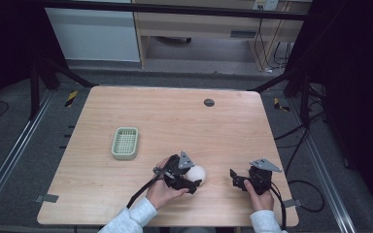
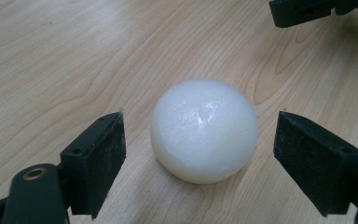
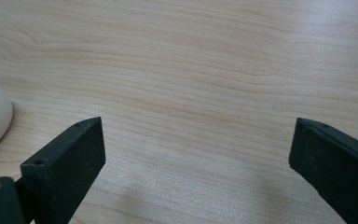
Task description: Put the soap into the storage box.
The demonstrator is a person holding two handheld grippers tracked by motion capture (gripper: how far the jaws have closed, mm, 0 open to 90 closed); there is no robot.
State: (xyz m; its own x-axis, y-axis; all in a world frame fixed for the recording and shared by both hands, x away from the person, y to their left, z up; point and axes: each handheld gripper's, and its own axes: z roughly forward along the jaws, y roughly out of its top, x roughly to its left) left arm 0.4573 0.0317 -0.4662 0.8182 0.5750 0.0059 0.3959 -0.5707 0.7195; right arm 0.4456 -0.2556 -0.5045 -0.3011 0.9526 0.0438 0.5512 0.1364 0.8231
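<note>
My left gripper (image 2: 200, 154) is spread wide with its fingers (image 2: 98, 163) flanking the white ball (image 2: 204, 128), clear of it on both sides, positioned for a centred squeeze. The ball rests on the worktop (image 1: 175, 116) at lower centre of the high view. My right gripper (image 3: 196, 163) waits open and empty lower right, near the front edge; the green basket (image 1: 125, 143) lies well apart at centre left.
</note>
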